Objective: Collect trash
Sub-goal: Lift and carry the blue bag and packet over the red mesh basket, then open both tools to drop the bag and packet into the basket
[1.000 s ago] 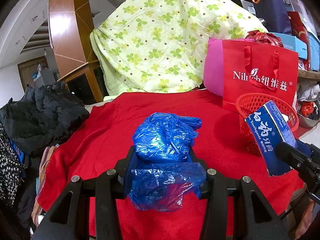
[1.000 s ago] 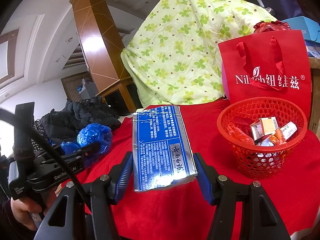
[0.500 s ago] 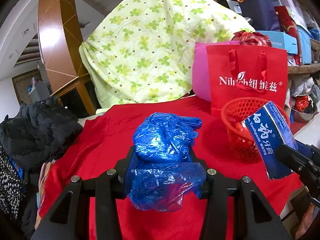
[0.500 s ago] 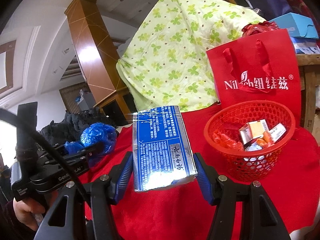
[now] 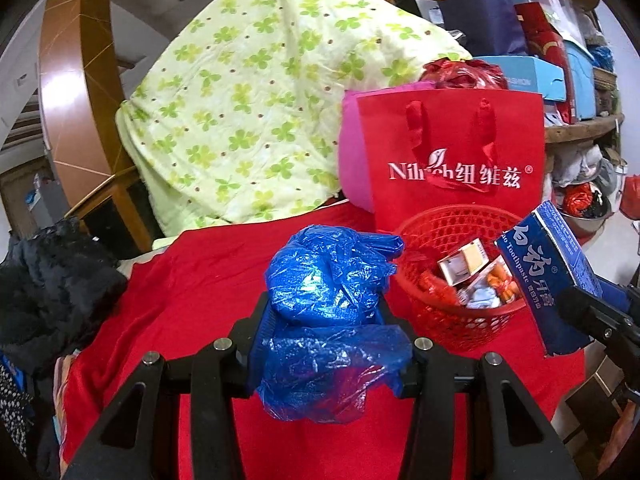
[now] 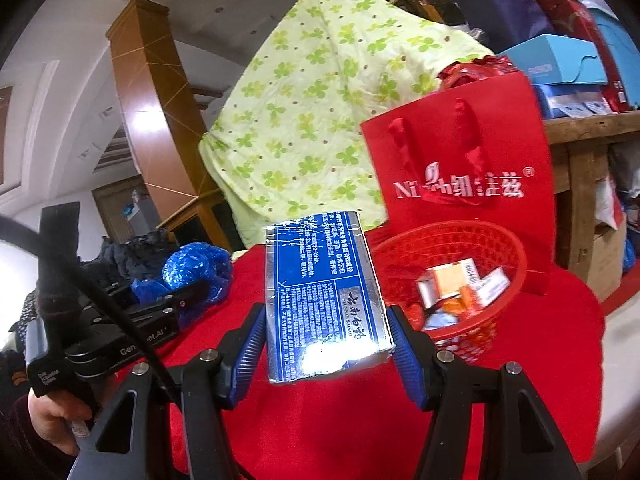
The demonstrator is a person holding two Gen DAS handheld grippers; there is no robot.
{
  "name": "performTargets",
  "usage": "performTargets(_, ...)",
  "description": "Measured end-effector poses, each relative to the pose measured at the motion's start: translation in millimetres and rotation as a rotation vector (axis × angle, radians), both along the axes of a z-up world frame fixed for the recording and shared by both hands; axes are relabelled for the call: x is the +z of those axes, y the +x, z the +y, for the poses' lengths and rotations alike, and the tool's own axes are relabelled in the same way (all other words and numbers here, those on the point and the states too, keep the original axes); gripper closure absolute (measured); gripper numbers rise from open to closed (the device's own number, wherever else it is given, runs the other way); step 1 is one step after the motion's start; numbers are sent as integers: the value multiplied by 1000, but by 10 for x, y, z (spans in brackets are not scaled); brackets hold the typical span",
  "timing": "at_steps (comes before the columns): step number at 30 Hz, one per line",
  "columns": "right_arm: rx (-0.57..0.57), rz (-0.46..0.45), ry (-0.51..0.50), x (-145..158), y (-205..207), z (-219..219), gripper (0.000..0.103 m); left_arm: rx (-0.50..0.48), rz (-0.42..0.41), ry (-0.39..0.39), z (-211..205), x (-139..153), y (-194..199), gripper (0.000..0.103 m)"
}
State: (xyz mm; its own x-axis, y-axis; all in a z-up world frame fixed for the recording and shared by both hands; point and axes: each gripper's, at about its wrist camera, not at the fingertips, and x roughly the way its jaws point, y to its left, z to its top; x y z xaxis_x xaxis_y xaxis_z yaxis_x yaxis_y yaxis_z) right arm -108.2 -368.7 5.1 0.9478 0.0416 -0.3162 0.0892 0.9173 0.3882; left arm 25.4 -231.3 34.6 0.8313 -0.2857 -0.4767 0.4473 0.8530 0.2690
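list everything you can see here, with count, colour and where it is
crumpled blue plastic bag: 1, blue, held between the left gripper's jaws
blue and silver toothpaste box: 1, blue and silver, held between the right gripper's jaws
red plastic mesh basket: 1, red, on the cloth, holding small packets
red paper gift bag: 1, red with white lettering, upright behind the basket
red table cloth: 1, red, under everything
clover-print quilt: 1, pale green, heaped behind the table
black garment: 1, black, left edge
left gripper: 1, black, shut on the bag
right gripper: 1, black with blue pads, shut on the box
hand: 1, holding the left gripper's handle
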Motion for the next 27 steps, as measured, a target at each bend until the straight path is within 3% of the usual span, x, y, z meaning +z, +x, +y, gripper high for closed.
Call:
performTargets(6, -51, 14, -19, 49, 10, -257, 40, -38, 12, 0, -221, 5, 82, 54)
performTargets(14, -103, 45, -26, 71, 167, -627, 40, -162, 103, -61, -553, 1, 345, 54)
performTargets(18, -123, 50, 33, 24, 341, -858, 40, -257, 198, -98, -781, -30, 539, 53)
performTargets(23, -145, 43, 123, -61, 556, -1109, 40, -321, 241, -128, -1031, -90, 758, 52)
performTargets(27, -169, 64, 201, -199, 743, -1300, 37, -343, 276, -127, -1220, -203, 938, 38)
